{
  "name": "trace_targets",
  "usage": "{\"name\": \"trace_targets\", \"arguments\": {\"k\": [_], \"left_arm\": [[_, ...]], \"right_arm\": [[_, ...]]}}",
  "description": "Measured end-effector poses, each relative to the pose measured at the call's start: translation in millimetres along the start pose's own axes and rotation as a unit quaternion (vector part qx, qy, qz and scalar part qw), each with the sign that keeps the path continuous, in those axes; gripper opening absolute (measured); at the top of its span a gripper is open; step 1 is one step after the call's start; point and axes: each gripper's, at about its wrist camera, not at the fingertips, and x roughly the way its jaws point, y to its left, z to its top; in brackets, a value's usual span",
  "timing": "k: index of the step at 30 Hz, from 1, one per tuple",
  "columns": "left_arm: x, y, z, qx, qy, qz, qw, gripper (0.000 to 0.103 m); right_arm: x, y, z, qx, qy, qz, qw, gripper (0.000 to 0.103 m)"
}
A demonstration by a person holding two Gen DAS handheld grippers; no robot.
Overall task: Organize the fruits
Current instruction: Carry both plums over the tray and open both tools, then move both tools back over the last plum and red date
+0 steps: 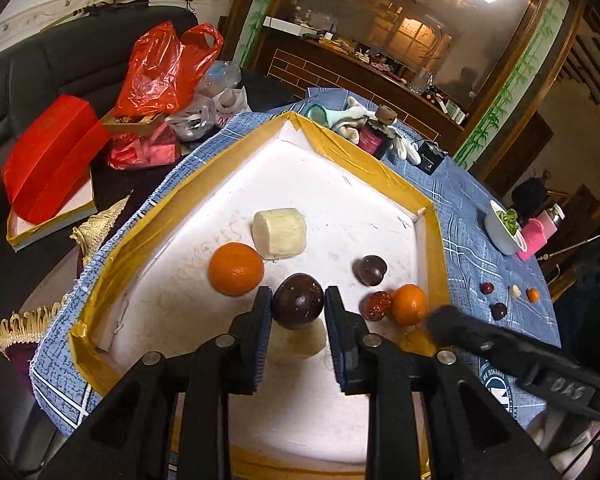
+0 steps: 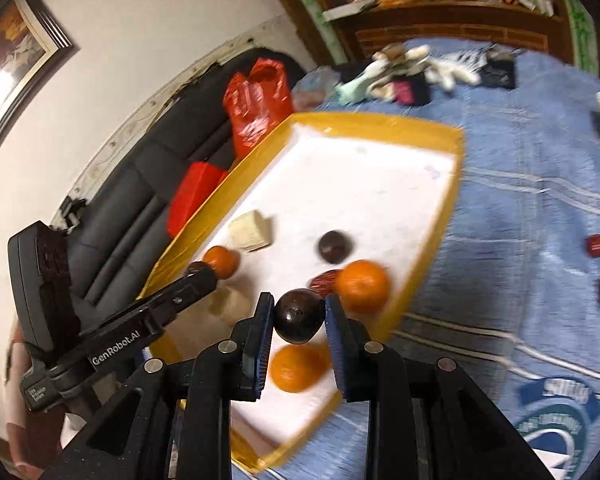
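Observation:
A white tray with a yellow taped rim (image 1: 384,168) lies on the blue cloth. My left gripper (image 1: 299,307) is shut on a dark round fruit (image 1: 298,306) above the tray. My right gripper (image 2: 299,316) is shut on another dark round fruit (image 2: 299,315) over the tray's near corner. In the tray lie an orange (image 1: 236,269), a pale cut chunk (image 1: 280,233), a dark plum (image 1: 370,270), a red date (image 1: 378,306) and a small orange (image 1: 409,305). A further orange (image 2: 296,368) lies under my right gripper. The right gripper's finger (image 1: 460,330) reaches into the left wrist view.
Small fruits (image 1: 499,311) lie loose on the blue tablecloth (image 1: 472,216) right of the tray. A white bowl (image 1: 502,228), a pink bottle (image 1: 538,232), a dark jar and a white glove (image 1: 374,136) stand beyond. Red bags (image 1: 160,68) and a red box (image 1: 52,160) sit on the sofa at left.

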Motion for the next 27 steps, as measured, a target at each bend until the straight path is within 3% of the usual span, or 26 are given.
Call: {"name": "trace_targets", "arguments": {"k": [2, 4, 8, 10, 15, 18, 22, 27], "left_arm": [[-3.4, 2.6, 1.7, -0.005, -0.007, -0.005, 1.0, 0.052], [-9.0, 6.4, 3.9, -0.015, -0.015, -0.013, 0.9997, 0.06], [-18.5, 13.9, 7.4, -0.03, -0.024, -0.023, 0.999, 0.065], [-23.7, 17.1, 8.4, -0.037, -0.03, -0.023, 0.9986, 0.068], [-31.0, 14.2, 8.9, -0.039, -0.035, -0.024, 0.9983, 0.068], [-36.8, 1.2, 5.3, -0.022, -0.039, -0.022, 0.9987, 0.07], [-42.5, -26.3, -4.4, 0.014, -0.044, -0.009, 0.9989, 0.08], [-41.7, -68.0, -23.1, 0.061, -0.035, 0.002, 0.9975, 0.094]], "right_arm": [[11.5, 5.8, 0.3, -0.005, 0.007, -0.002, 1.0, 0.031], [21.4, 9.0, 1.5, -0.006, 0.01, -0.001, 1.0, 0.031], [27.6, 8.8, 3.5, 0.01, 0.011, 0.006, 1.0, 0.034], [24.7, 8.7, 4.0, 0.013, 0.005, 0.008, 1.0, 0.048], [6.8, 7.1, 1.1, 0.023, -0.014, 0.011, 1.0, 0.049], [-9.5, 5.8, -4.2, 0.027, -0.031, 0.004, 0.999, 0.049], [-36.2, -0.6, -20.8, 0.034, -0.063, -0.02, 0.997, 0.057], [-59.5, -23.0, -45.0, 0.062, -0.082, -0.046, 0.994, 0.058]]}}
